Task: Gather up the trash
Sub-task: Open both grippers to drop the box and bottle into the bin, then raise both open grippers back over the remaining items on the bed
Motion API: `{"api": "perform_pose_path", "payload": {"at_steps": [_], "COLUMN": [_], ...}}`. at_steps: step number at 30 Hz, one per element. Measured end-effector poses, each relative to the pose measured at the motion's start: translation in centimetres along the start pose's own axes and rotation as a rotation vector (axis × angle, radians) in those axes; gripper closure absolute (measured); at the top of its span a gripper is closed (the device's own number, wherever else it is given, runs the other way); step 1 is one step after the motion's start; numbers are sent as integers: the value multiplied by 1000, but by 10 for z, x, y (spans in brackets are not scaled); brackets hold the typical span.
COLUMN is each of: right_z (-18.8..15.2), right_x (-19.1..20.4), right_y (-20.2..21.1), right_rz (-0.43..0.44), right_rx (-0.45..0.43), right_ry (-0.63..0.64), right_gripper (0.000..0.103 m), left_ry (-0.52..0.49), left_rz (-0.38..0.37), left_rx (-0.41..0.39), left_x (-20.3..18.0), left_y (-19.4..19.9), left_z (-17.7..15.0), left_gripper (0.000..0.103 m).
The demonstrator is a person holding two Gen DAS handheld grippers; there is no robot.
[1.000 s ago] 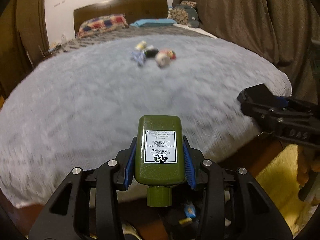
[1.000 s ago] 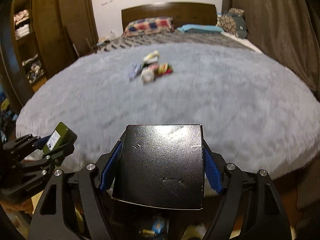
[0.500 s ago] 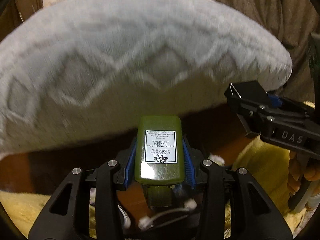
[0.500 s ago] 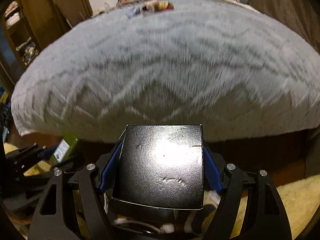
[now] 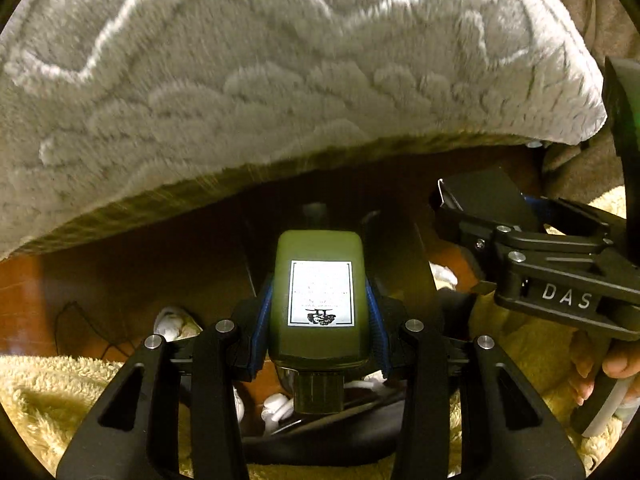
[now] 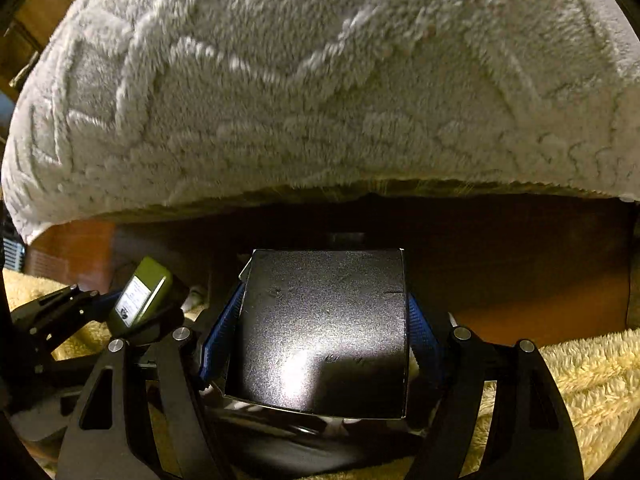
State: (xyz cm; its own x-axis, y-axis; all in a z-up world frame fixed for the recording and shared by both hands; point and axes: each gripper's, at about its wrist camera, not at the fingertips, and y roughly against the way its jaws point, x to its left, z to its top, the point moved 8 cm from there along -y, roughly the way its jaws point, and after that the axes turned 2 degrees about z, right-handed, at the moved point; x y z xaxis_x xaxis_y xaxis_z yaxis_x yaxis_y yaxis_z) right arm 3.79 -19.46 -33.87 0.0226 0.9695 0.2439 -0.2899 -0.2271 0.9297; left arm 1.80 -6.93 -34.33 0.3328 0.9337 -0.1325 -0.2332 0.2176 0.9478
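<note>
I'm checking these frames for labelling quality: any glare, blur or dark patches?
Left wrist view: the green bottle label is washed out, the grey blanket motion-smeared. Right wrist view: glare on the black box; under the bed is dark.

- Green bottle (image 5: 318, 300): smooth glossy plastic with a white paper label.
- Black box (image 6: 324, 332): finely grained, slightly glossy card.
- Grey blanket (image 6: 320, 80): plush, embossed cloth.
- Yellow rug (image 5: 52, 392): shaggy pile.

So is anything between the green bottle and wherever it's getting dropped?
Nothing visible blocks it. The green bottle is clamped in the left gripper, over a dark opening holding white scraps, below the blanket's edge.
</note>
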Motion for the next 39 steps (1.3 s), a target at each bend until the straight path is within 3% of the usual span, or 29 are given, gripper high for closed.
{"api": "perform_pose_path", "payload": {"at_steps": [10,21,29,35,39], "right_z": [-7,10,40,80,111], "right_x": [-2,-17,-14,-21,-28], "right_y": [-12,-2,57,111,137], "right_rz": [36,44,24,-23,-57], "right_rx": [37,25,-132,-269,-324], "right_ry": [-18,-46,-24,2,25], "right_gripper": [26,22,22,22,22], "left_ry": [4,8,-13,-19,-45], "left_rz": [-10,-1,14,20,67], "left_rx": [46,32,-86,-187,-254], "left_x": [-6,-12,-11,-4,4], "left_y": [-15,-18,28,72,98], "left_z": [-7,-7,13,38,63], "left_gripper": [64,49,40,38,38]}}
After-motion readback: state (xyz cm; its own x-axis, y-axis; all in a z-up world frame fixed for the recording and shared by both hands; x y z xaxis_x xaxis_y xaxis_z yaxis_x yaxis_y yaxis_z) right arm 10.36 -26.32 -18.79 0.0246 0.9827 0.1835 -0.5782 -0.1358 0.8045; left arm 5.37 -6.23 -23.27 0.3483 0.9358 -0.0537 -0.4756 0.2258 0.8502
